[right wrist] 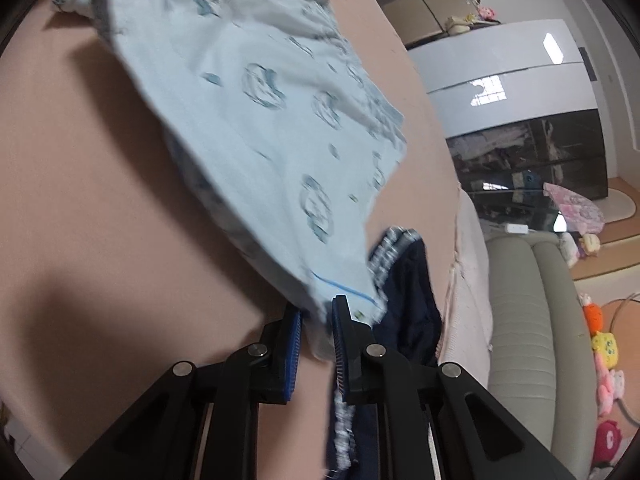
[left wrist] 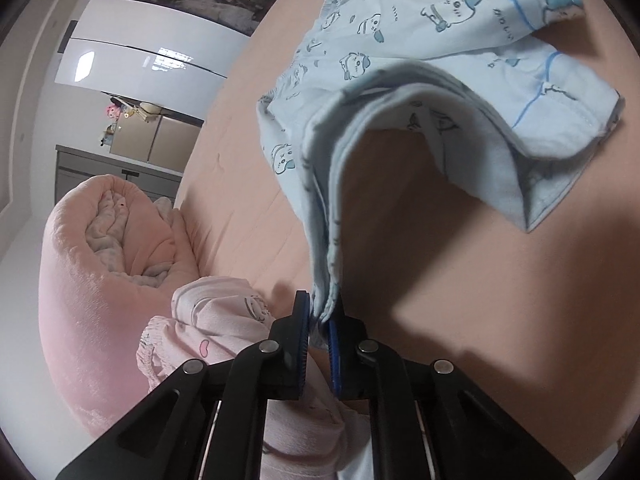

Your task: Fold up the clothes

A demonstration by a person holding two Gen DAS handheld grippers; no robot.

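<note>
Peach-coloured bed sheet (left wrist: 500, 280) stretches flat beneath everything, with glossy white wardrobe doors (left wrist: 132, 64) and a dark glass cabinet behind; above it hangs the pale blue cotton garment printed with cartoon animals (left wrist: 420, 40), lifted off the bed at its near edge and casting a broad shadow on the sheet; the left gripper (left wrist: 320, 320) has its blue-padded jaws pinched onto a bunched corner of the cloth, which rises from it in a curving fold; the right gripper (right wrist: 316, 320) clamps another corner of the same garment, near a thin blue line on the fabric; a rolled pink plush blanket (left wrist: 92, 264) and a crumpled pink printed garment (left wrist: 216, 320) lie beside the left gripper; a dark navy garment with a striped band (right wrist: 404, 292) lies just beside the right gripper, near the bed's edge, with a grey-green cushioned sofa (right wrist: 524, 320) beyond.
</note>
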